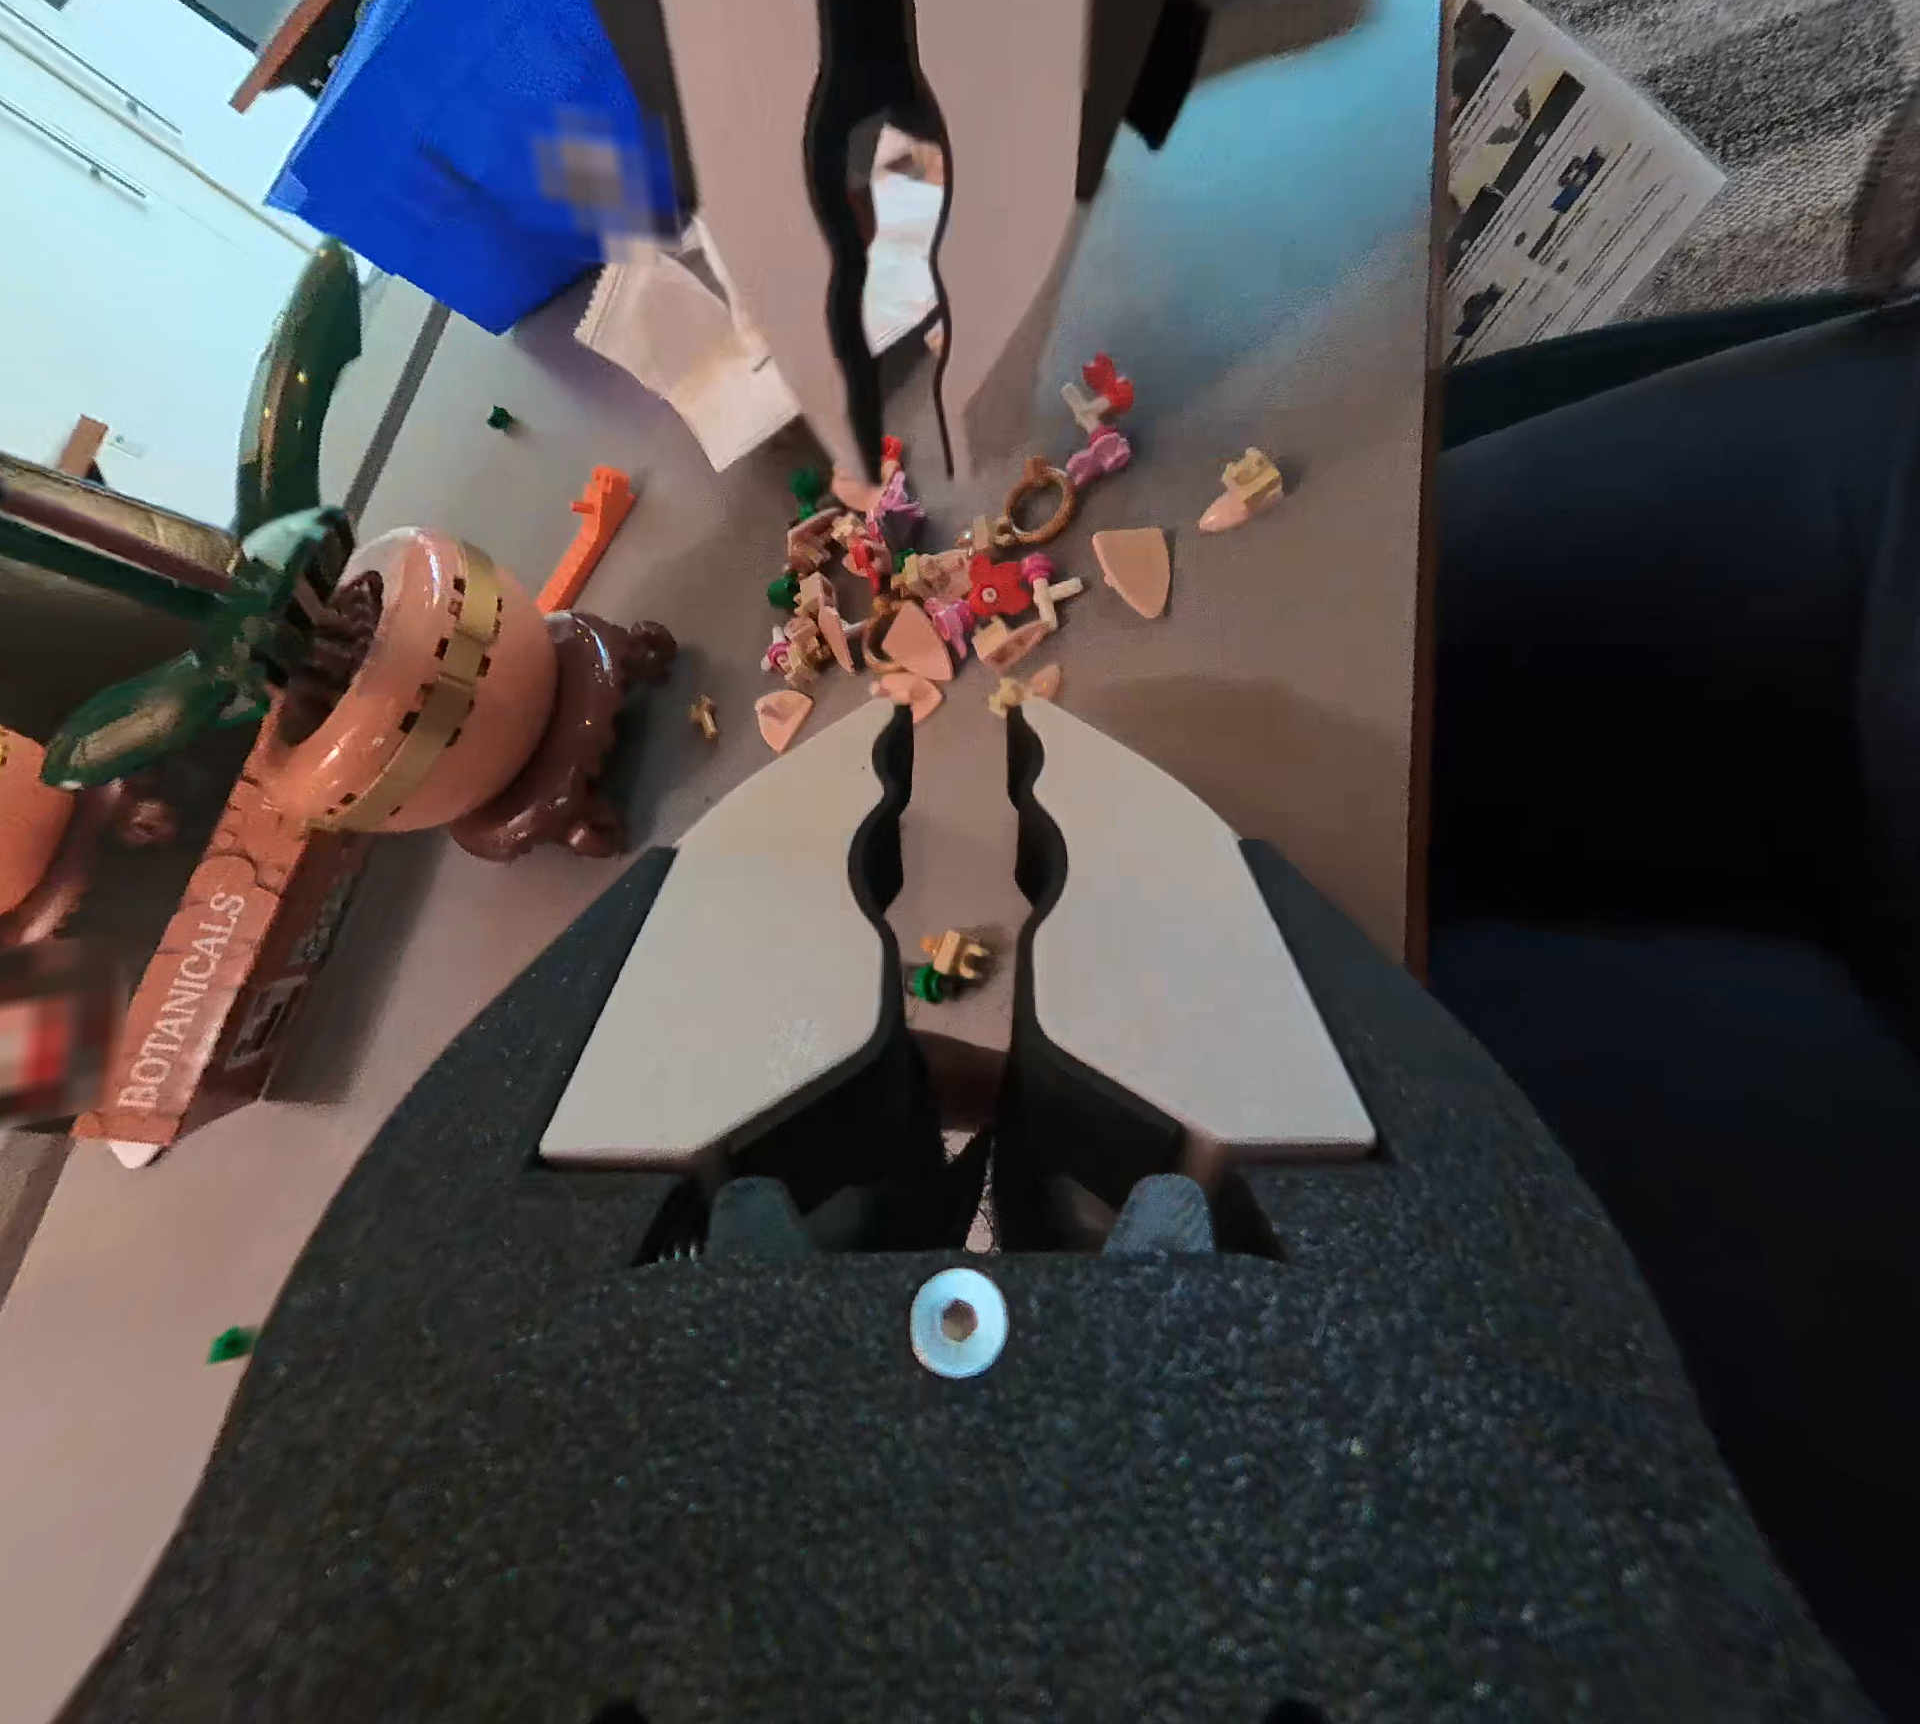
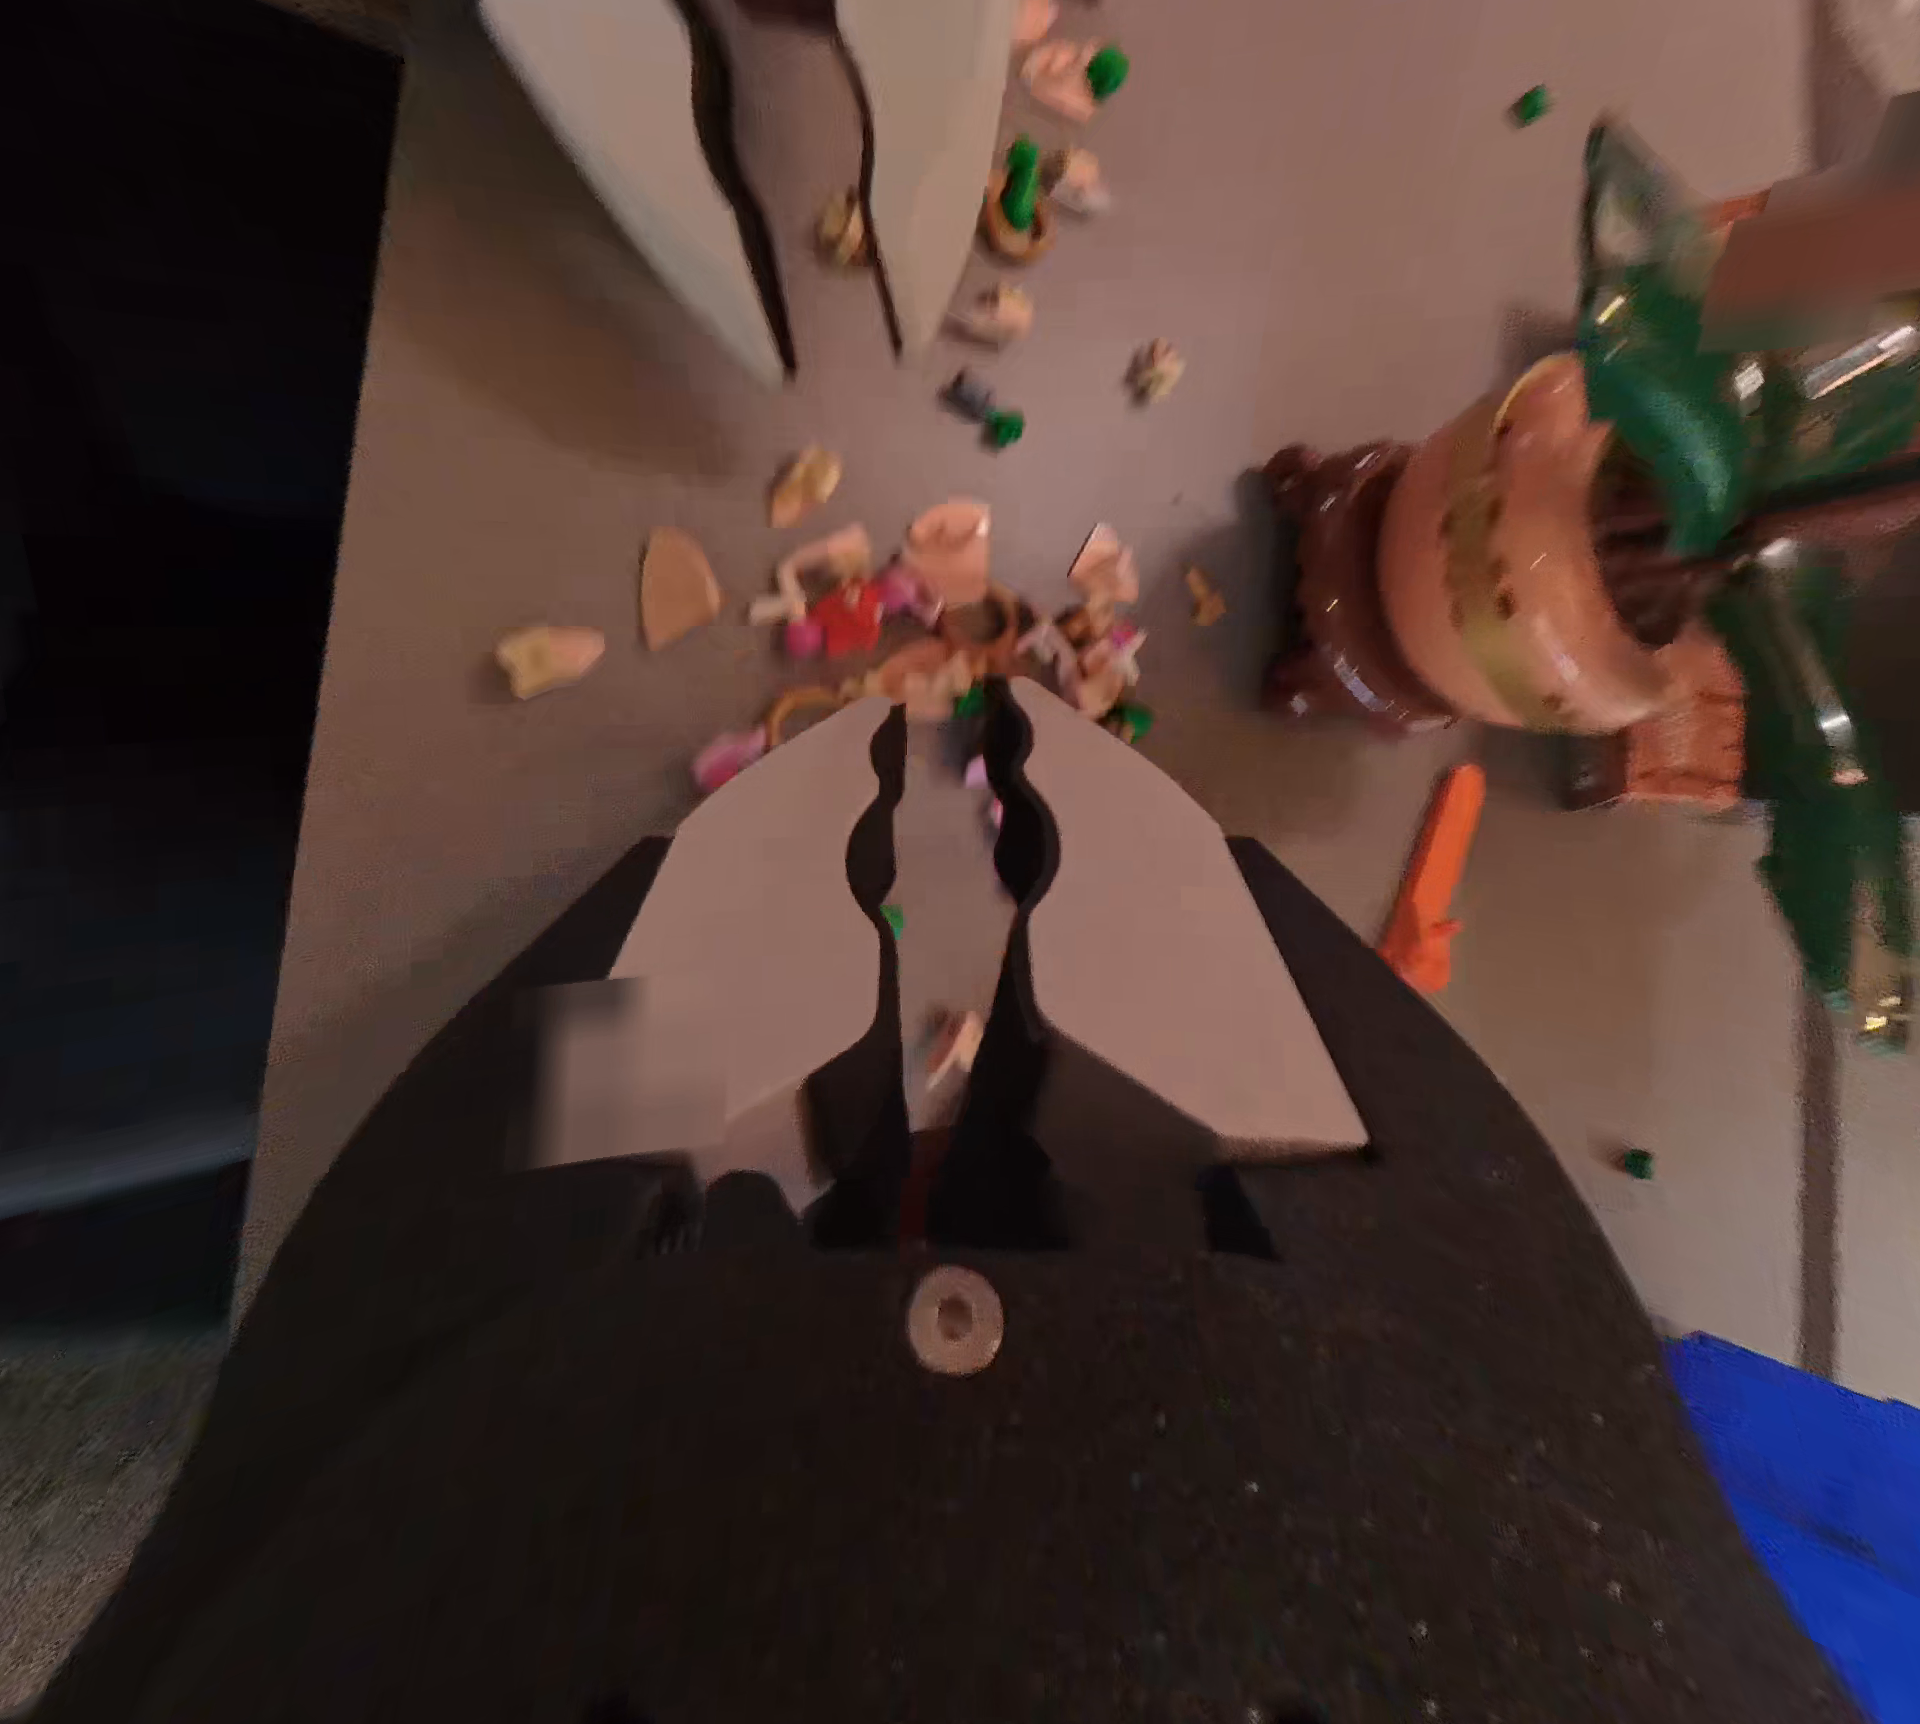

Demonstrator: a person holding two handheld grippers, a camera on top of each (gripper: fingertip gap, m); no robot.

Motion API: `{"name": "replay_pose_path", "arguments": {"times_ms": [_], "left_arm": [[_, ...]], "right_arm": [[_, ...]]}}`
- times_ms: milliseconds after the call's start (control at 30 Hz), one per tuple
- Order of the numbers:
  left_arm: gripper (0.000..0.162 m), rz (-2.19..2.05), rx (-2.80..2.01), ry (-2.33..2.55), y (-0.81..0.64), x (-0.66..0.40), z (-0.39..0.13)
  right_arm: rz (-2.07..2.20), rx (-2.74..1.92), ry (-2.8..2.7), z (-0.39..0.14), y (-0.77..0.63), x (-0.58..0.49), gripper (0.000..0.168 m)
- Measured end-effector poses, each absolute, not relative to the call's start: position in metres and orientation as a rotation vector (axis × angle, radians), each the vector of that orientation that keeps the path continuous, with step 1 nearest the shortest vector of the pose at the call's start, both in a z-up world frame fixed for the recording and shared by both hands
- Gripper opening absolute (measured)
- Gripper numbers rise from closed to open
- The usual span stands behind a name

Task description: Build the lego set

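Note:
A pile of small lego pieces [image 1: 914, 594] lies on the grey table [image 1: 1247, 739]: pink petals, red flowers, tan bits and a brown ring [image 1: 1039, 502]. My left gripper [image 1: 961, 718] is open and empty, its tips at the near edge of the pile. My right gripper [image 1: 904, 469] comes in from the far side, jaws a little apart, tips down at the pile's far edge. In the blurred right wrist view the right gripper [image 2: 951, 708] sits over the pile [image 2: 935, 625] and the left gripper [image 2: 840, 355] faces it. The built pot with green leaves [image 1: 416, 687] lies on its side.
An orange brick separator [image 1: 597, 531] lies between pot and pile. The set's box [image 1: 208, 978] is under the pot. A blue bin [image 1: 468, 64] and white bags [image 1: 686, 355] stand farther back. A printed sheet [image 1: 1538, 168] lies past the table's right edge. A loose tan-and-green piece [image 1: 956, 957] lies between my left fingers. The gap from one gripper's tips to the other's is roughly 6 centimetres.

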State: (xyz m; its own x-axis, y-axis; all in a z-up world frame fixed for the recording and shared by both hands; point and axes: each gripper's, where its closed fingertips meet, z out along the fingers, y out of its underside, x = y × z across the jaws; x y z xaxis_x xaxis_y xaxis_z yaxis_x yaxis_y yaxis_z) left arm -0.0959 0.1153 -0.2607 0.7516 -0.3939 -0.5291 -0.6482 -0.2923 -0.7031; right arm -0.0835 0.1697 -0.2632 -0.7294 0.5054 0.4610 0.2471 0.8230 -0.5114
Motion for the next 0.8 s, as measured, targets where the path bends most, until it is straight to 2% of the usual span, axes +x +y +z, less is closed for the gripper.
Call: {"name": "replay_pose_path", "arguments": {"times_ms": [133, 300, 733, 800], "left_arm": [[0.016, 0.279, -1.913, 0.749, 0.112, -0.099, -0.259], [0.017, 0.31, -1.904, 0.713, 0.112, -0.105, -0.258], [0.018, 0.333, -1.884, 0.742, 0.108, -0.106, -0.258], [0.018, 0.341, -1.877, 0.738, 0.108, -0.107, -0.257]], "right_arm": [[0.57, -0.642, -2.493, -0.269, 0.196, -0.08, 0.008], [0.798, -0.831, -2.485, -0.266, 0.173, -0.086, 0.006], [0.773, -0.902, -2.703, -0.288, 0.164, -0.096, 0.017], [0.786, -0.951, -2.706, -0.288, 0.164, -0.098, 0.005]]}}
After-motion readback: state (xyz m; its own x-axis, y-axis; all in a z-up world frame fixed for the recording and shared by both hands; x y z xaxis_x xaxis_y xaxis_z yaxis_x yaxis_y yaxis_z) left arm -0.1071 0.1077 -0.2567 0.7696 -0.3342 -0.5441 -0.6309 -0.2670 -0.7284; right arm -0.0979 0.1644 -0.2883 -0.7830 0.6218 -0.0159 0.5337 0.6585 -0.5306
